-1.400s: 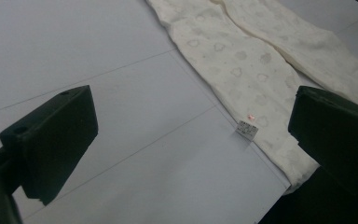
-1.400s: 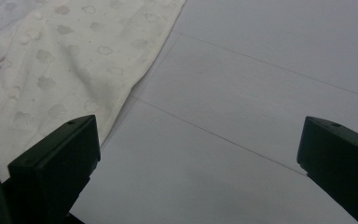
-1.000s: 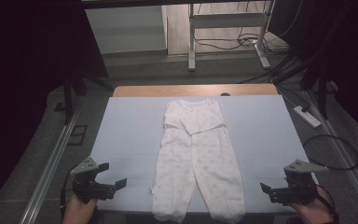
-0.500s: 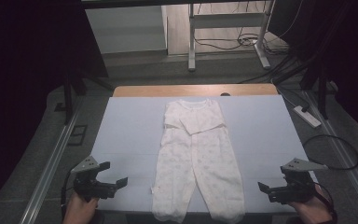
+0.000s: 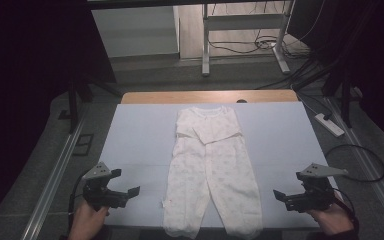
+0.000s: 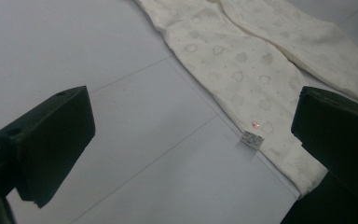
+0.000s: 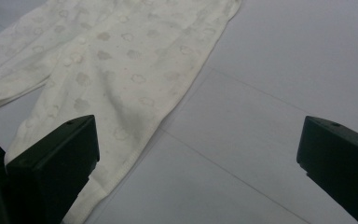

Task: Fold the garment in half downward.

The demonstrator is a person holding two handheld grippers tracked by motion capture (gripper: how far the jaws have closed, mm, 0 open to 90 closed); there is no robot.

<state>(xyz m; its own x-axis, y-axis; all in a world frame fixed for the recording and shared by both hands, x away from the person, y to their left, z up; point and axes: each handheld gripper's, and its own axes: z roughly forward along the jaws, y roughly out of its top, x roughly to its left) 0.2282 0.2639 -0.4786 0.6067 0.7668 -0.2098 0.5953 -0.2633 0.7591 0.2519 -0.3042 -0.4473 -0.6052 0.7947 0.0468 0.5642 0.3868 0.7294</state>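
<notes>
Between my left gripper's (image 5: 132, 191) jaws, which stand wide apart with nothing in them, I see bare mat and, off to one side, the near leg of the baby sleepsuit (image 5: 211, 170) with its small care label (image 6: 252, 138) sticking out from the hem. My right gripper (image 5: 279, 196) is likewise spread and empty, hovering just outside the other leg. The sleepsuit lies flat, face up, in the middle of the mat, legs toward me, sleeves folded across the chest; both grippers sit apart from it at the near edge.

To start well, I judge each gripper should come in low at a leg cuff and pinch only the fabric edge, both sides together, so the cloth lifts evenly without dragging.

Underneath is a pale blue mat (image 5: 280, 135) over a wooden table (image 5: 210, 96). Beyond it stand a white frame (image 5: 242, 22), loose cables and what may be a power strip (image 5: 329, 125) on the grey floor.
</notes>
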